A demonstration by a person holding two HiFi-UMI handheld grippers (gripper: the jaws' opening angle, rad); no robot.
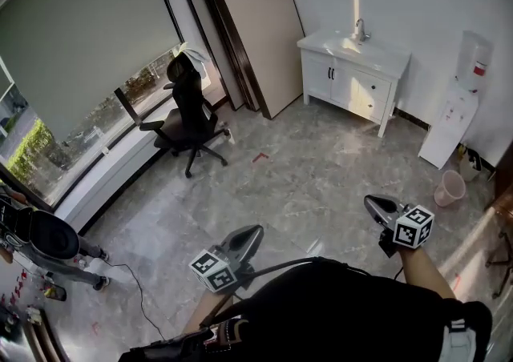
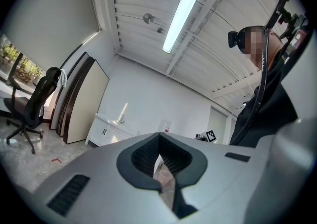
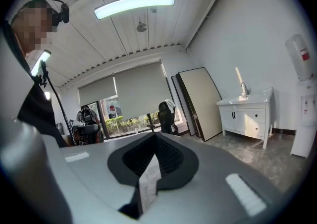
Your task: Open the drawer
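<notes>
Starting nearest: left tongs (image 1: pixel 252 234), held out in front of the person, jaws together and nothing between them.

Right tongs (image 1: pixel 375 205): beside the left pair and slightly further forward. Jaws likewise closed and empty.

Floor (image 1: pixel 304 164): grey marbled tile, an open stretch ahead of both tongs.

Pink bucket (image 1: pixel 450 188): on the floor ahead and to the right of the right tongs, the nearest object to them.

Water dispenser (image 1: pixel 458 108): white, just beyond the bucket, against the wall.

Office chair (image 1: pixel 188 120): black, ahead and to the left of the left tongs, beside the window.

Cabinet (image 1: pixel 353 72): white, with a basin and tap on top, against the far wall. It is ahead of both tongs and well apart from them. The section further from the right tongs has two doors with dark handles.

Drawer (image 1: pixel 373 88): in the cabinet section nearer the right tongs' side, marked by small knobs. It appears shut. It may be two stacked fronts, but that is too small to tell.

Leaning boards (image 1: pixel 256 32): propped on the wall beyond the left tongs' side of the cabinet.

Step in hand, as judged: the approach. No grasp has begun and the drawer is untouched.

Next move calls for closing the distance to the cabinet and parting one pair's jaws. That pair then lines up on a knob, clamps it and draws straight back. The knob looks small, so the alignment must be careful.
</notes>
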